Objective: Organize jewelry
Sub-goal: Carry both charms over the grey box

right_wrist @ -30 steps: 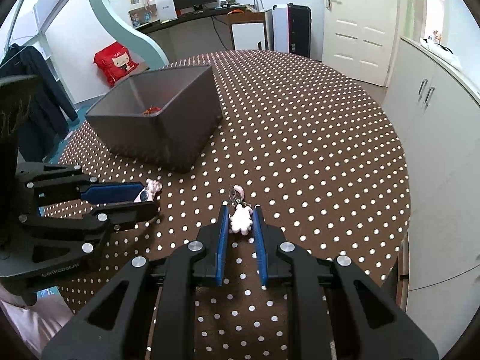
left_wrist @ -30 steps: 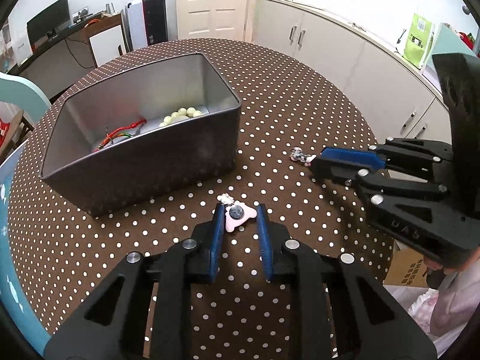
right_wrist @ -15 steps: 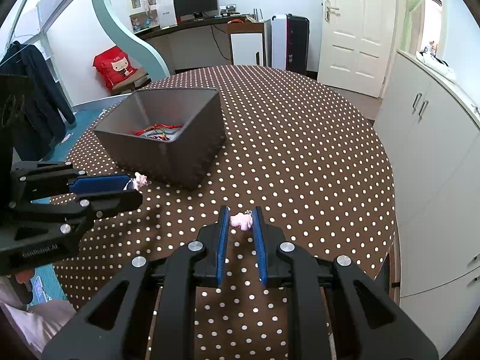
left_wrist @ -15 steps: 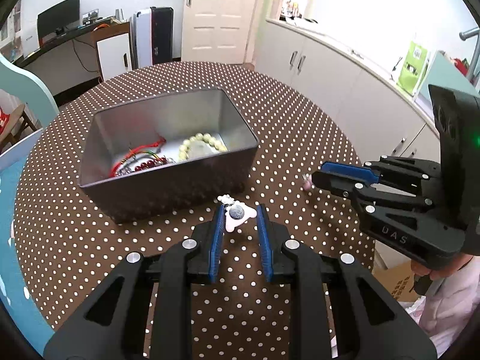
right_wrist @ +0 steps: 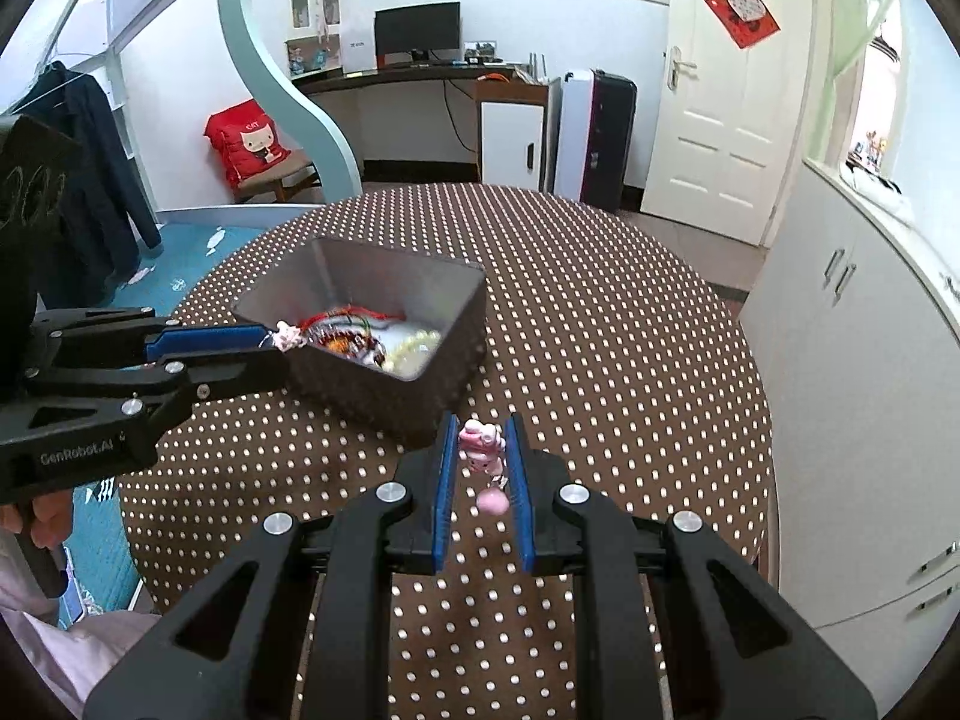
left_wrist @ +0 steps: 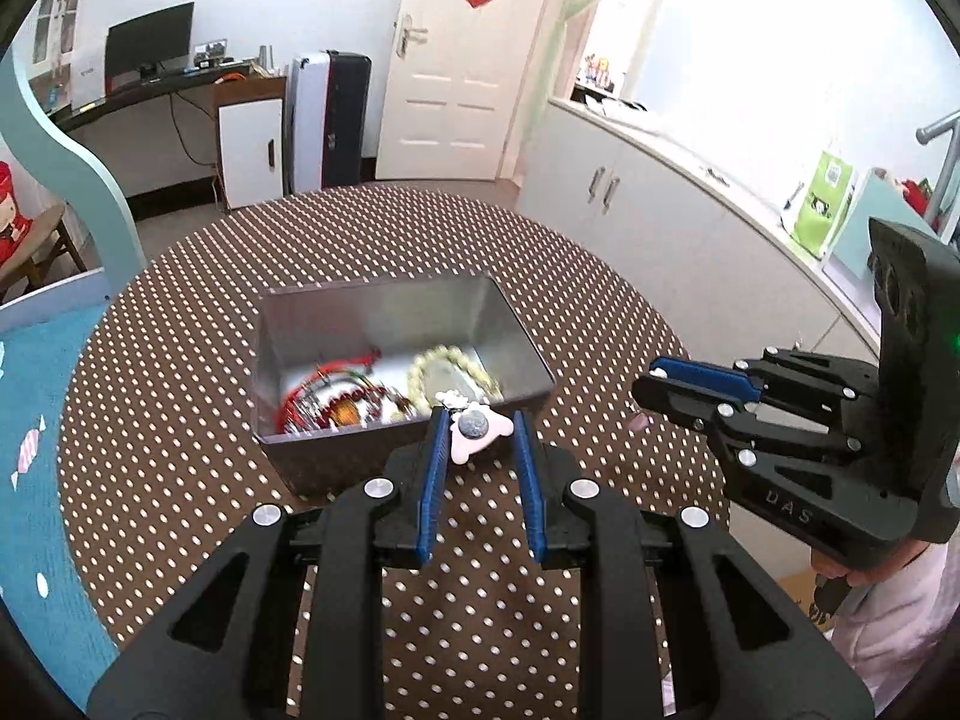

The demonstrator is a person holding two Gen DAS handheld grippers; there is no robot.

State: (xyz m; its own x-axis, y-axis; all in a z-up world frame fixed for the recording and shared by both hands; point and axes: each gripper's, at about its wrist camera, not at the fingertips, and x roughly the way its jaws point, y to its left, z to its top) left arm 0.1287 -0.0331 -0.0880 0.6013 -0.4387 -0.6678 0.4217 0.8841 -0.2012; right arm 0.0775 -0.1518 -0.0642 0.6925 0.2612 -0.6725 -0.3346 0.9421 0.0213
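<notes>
Pink charm (left_wrist: 477, 433): light, dangly, clamped in my left gripper (left_wrist: 480, 444); pink figurine (right_wrist: 480, 450) pinched in right gripper (right_wrist: 482, 456). Grip bodies, not chains. Tin (left_wrist: 336, 306) at 12 o'clock.

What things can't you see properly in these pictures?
- Left wrist view: the jewelry in the metal box, red cords and a pale bead bracelet, is motion-blurred, so pieces cannot be counted.
- Left wrist view: the right gripper hides its own pink charm; only a blurred tip shows.
- Right wrist view: the box's near wall hides part of its floor.
- Right wrist view: the left gripper covers most of its charm.
</notes>
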